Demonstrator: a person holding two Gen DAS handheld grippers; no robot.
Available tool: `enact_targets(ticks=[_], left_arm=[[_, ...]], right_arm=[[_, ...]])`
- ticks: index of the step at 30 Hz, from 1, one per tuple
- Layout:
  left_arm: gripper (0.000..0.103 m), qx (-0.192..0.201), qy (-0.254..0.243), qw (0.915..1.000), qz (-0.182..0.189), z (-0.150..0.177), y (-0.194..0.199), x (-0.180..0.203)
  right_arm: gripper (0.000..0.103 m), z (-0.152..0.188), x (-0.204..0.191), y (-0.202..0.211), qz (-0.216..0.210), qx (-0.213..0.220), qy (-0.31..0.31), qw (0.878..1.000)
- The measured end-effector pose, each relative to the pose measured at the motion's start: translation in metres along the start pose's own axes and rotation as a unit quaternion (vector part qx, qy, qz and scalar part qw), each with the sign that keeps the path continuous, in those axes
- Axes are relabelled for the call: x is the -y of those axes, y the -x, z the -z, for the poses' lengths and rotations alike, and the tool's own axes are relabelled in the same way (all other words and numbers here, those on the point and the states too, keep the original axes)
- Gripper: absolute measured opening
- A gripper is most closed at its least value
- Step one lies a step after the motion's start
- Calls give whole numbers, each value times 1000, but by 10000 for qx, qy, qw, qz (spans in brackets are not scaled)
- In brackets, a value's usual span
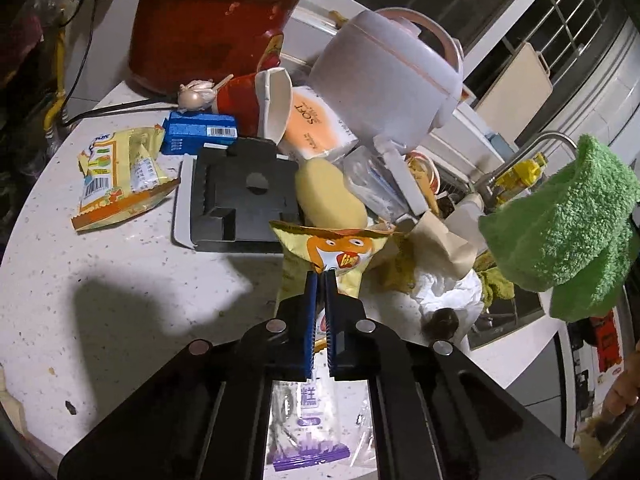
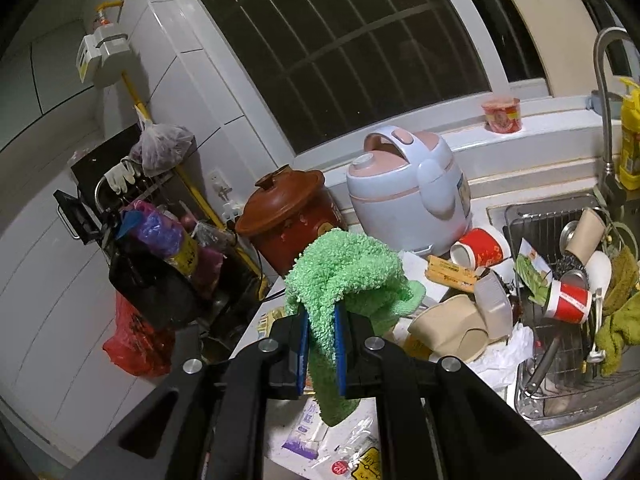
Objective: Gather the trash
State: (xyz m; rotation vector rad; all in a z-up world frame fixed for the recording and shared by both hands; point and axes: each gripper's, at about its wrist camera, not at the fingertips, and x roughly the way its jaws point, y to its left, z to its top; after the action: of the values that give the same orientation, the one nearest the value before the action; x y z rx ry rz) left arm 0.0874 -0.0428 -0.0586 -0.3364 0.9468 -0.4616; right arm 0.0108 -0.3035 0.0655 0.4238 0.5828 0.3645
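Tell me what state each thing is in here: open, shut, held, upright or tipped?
left gripper: shut on yellow snack bag
right gripper: shut on green cloth
rice cooker: lid closed
brown pot: lidded
red paper cup: on its side

surface: speckled white countertop (image 1: 120,280) | on it: yellow snack wrapper (image 1: 120,180), black tray (image 1: 240,196), blue box (image 1: 200,134)

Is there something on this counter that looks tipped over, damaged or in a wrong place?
Yes. A red paper cup lies on its side among the wrappers, its white rim crushed out of round. A yellow snack packet lies torn open on the counter. In the sink, paper cups and a crumpled packet sit on the dish rack.
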Motion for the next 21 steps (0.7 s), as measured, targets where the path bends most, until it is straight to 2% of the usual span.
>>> enact_targets(ticks=[1,2,3,5,7,9,12,15,18,20,21], left_arm=[[4,-49,-74,10000,-43,1,-2,1],[13,-72,-163,9996,-222,2,-4,2],[44,-94,-212,9990,-385,3,-6,2],[91,-103,-184,9978,-635,5,-11,-1],[91,-108,-160,9977,-654,5,-17,-4],[91,-304,-211,9956,-860,3,-31,0],[91,-499,-487,9907,-1167,0,-52,15],[91,-648,-685,9868,-1314,-1,-70,31],[91,-754,-618,9836,-1517,-3,-88,34],[91,-790,-525,9843,-1487,-4,-95,32],[86,-708,-508,9850,-1486,-4,-96,32]], right_arm=[[11,1,0,1,11,16,8,10000],[11,0,0,1,16,20,14,10000],[11,1,1,1,-3,23,0,10000],[11,3,4,3,-13,32,-41,10000],[11,6,6,2,-28,-14,-66,10000],[11,11,9,0,-32,-79,-83,9999],[11,17,13,-5,-44,-172,-149,9997],[11,21,17,-8,-43,-229,-191,9995],[11,23,20,-9,-47,-260,-230,9994],[11,24,21,-8,-58,-256,-242,9994],[12,24,22,-8,-43,-256,-240,9994]])
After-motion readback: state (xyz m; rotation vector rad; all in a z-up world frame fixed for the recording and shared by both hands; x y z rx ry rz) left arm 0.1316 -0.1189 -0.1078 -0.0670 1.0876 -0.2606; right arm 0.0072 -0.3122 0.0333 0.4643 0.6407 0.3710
